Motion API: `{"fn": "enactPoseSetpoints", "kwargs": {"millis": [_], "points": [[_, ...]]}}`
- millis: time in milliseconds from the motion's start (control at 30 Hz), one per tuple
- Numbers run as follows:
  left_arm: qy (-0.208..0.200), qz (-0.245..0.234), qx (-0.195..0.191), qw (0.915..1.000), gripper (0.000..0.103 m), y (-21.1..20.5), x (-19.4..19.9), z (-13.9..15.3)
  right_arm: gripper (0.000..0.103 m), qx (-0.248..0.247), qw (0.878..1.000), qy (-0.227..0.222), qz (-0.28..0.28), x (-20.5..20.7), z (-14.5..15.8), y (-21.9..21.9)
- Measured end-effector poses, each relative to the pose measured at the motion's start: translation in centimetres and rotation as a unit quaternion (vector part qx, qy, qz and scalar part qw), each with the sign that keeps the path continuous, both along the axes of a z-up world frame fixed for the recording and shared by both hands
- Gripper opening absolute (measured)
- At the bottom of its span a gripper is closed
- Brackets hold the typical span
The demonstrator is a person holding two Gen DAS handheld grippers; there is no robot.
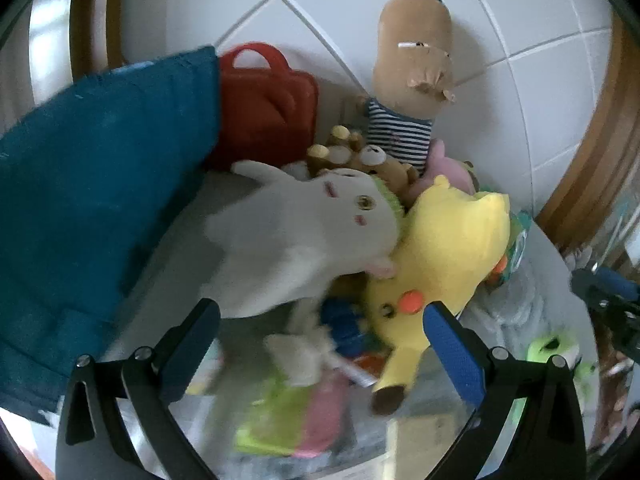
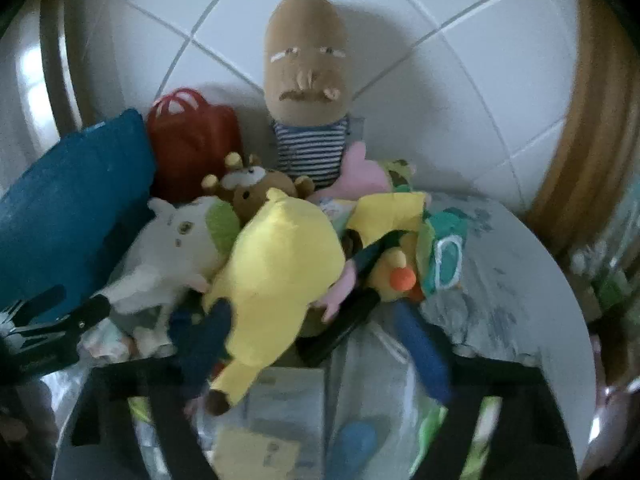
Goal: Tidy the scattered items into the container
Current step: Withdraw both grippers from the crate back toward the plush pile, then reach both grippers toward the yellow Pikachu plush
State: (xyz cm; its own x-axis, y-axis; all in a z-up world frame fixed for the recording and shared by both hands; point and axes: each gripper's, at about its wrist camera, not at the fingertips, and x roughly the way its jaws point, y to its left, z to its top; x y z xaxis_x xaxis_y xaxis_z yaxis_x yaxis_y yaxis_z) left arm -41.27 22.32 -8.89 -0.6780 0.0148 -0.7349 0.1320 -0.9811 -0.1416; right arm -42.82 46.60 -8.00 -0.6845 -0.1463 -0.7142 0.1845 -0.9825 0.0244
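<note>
Right then, both grippers were aimed down at a heap of soft toys on the grey table (image 2: 520, 264), and the yellow plush (image 2: 280, 272) was the landmark for everything. The right gripper (image 2: 316, 344) had its blue pads either side of the yellow plush's lower body, the near pad against its flank, the far one less clear through the blur; whether it truly had a grip I could not tell. No earlier look was on offer. The left gripper (image 1: 320, 336) stood wide open with nothing between its fingers, poised just below the white plush (image 1: 304, 232), which lay pressed against the yellow plush's left side. Behind the yellow plush sat the brown bear (image 2: 260, 192) and the striped-shirt doll (image 2: 308, 92) leaning on the tiled wall. Left of it rose the teal fabric bin (image 1: 100, 184), mouth not visible, with a red toy bag (image 1: 268, 108) behind.

To do it well, I judged: squeeze the plush mid-body, lift straight up so neighbours did not drag along, and carry it left over the bin's rim before letting go.
</note>
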Motion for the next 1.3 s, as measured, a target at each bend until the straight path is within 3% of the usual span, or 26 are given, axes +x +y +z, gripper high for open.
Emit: {"fn": "enactPoseSetpoints", "kwargs": {"millis": [167, 367, 533, 700, 833, 1100, 1200, 1233, 1300], "points": [[-0.018, 0.017, -0.006, 0.9997, 0.103, 3.1, -3.3, -1.3, 0.052, 0.001, 0.999, -0.015, 0.05, -5.1, -0.7, 0.0], [-0.03, 0.01, -0.01, 0.9994, 0.103, 3.9, -6.9, -2.5, 0.051, 0.007, 0.996, -0.014, 0.09, -11.2, -0.7, -2.9], [-0.047, -0.011, -0.025, 0.9985, 0.103, 4.2, -9.1, -4.1, 0.049, 0.032, 0.992, -0.065, 0.099, -15.0, -4.7, -4.5], [-0.065, -0.032, -0.021, 0.9972, 0.103, 4.9, -9.0, -6.0, 0.048, 0.004, 0.993, -0.096, 0.068, -12.3, -7.5, 0.1], [-0.071, -0.058, -0.011, 0.9957, 0.103, 6.4, -7.6, -6.8, 0.048, 0.017, 0.993, -0.118, 0.014, -8.1, -9.1, 4.7], [-0.065, -0.109, -0.039, 0.9912, 0.103, 10.3, -3.7, -7.8, 0.049, -0.023, 0.982, -0.186, -0.008, -2.3, -14.4, 7.4], [-0.068, -0.12, -0.035, 0.9898, 0.103, 10.5, -2.3, -8.3, 0.073, -0.039, 0.985, -0.166, -0.021, -1.2, -13.7, 8.7], [-0.067, -0.12, -0.036, 0.9899, 0.103, 10.5, -2.1, -8.4, 0.088, -0.041, 0.987, -0.156, -0.022, -1.0, -13.1, 9.1], [-0.066, -0.113, -0.038, 0.9907, 0.103, 10.3, -1.7, -8.7, 0.092, -0.048, 0.99, -0.131, -0.019, -0.8, -11.6, 9.4]]}}
